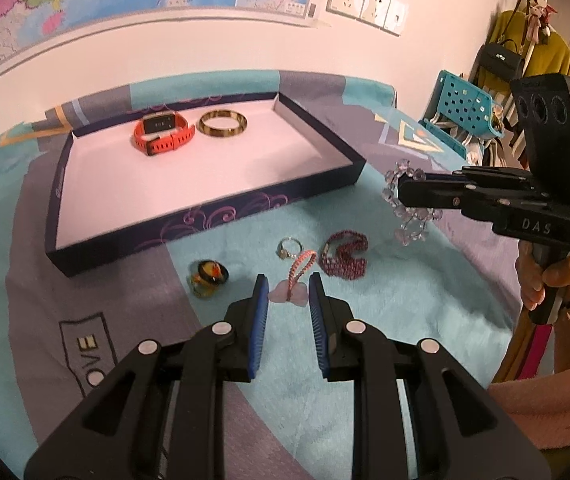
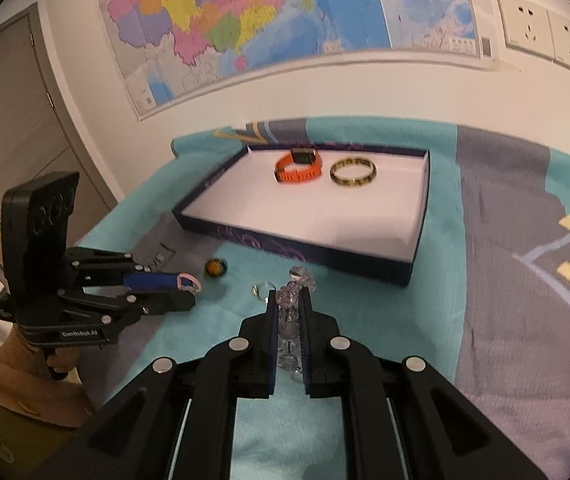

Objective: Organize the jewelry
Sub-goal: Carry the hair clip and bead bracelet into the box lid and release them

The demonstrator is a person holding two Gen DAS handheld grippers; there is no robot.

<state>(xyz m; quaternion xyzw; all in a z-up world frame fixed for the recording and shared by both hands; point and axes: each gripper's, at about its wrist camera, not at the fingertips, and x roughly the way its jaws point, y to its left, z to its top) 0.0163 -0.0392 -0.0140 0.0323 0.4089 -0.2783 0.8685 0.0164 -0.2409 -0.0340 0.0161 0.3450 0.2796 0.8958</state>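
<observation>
My right gripper [image 2: 289, 296] is shut on a clear crystal bead bracelet [image 2: 288, 320]. In the left wrist view that bracelet [image 1: 405, 216] dangles from the right gripper [image 1: 403, 192] above the cloth, right of the tray. My left gripper [image 1: 288, 280] is low over the cloth, its blue pads closed on a pink charm with a braided loop [image 1: 289, 294]. A navy tray with a white floor [image 1: 205, 208] holds an orange watch [image 1: 163, 134] and a tortoiseshell bangle [image 1: 223, 123]. On the cloth in front of it lie an amber ring [image 1: 207, 276], a silver ring [image 1: 289, 248] and a magenta beaded bracelet [image 1: 345, 256].
A teal and grey patterned cloth [image 1: 405, 320] covers the table, which ends against the wall with the map [image 2: 265, 20]. A teal perforated basket [image 1: 465, 108] and hanging bags and clothes [image 1: 525, 52] stand off the right end. A door [image 2: 5, 140] is at the left.
</observation>
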